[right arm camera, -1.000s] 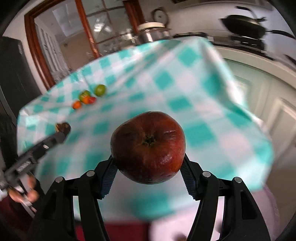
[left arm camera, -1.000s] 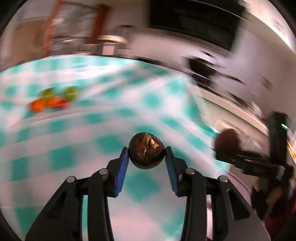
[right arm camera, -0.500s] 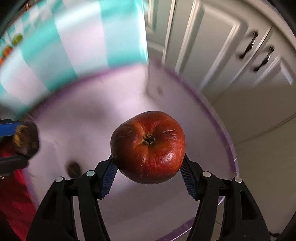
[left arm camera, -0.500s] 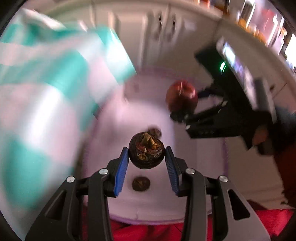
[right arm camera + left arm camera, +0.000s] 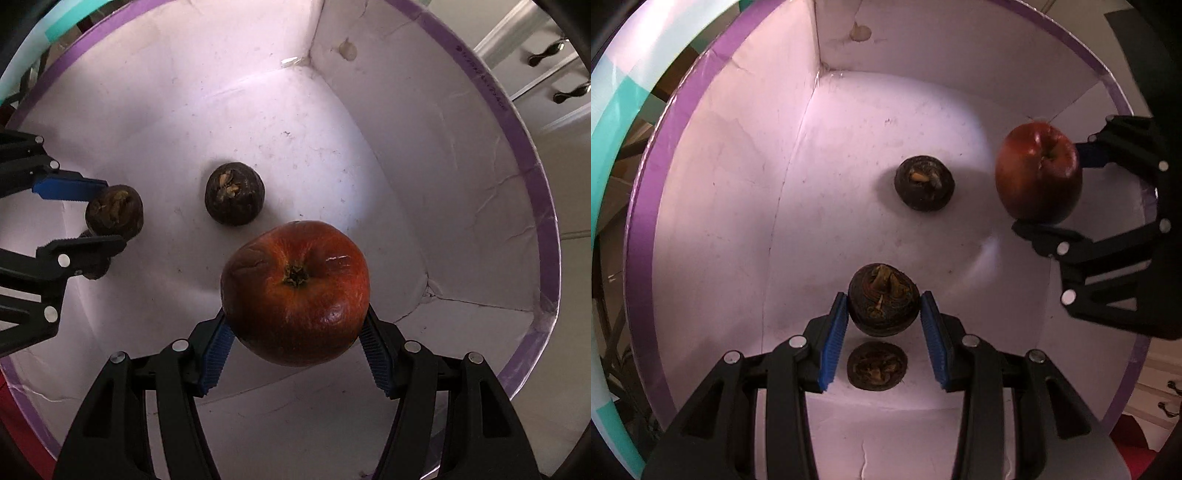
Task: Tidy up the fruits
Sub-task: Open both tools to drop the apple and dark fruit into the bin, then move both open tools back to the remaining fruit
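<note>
- A teal-and-white checked tablecloth curves along the left edge of the left wrist view; a sliver of it shows at the upper left of the right wrist view.
- Under the cloth's edge lies a dim brown gap, too dark to make out.
- White panelled cabinet doors fill the upper right of the right wrist view, with dark metal handles. More handles show at the lower right of the left wrist view.
- Something red sits at the lower right; what it is cannot be told.
</note>
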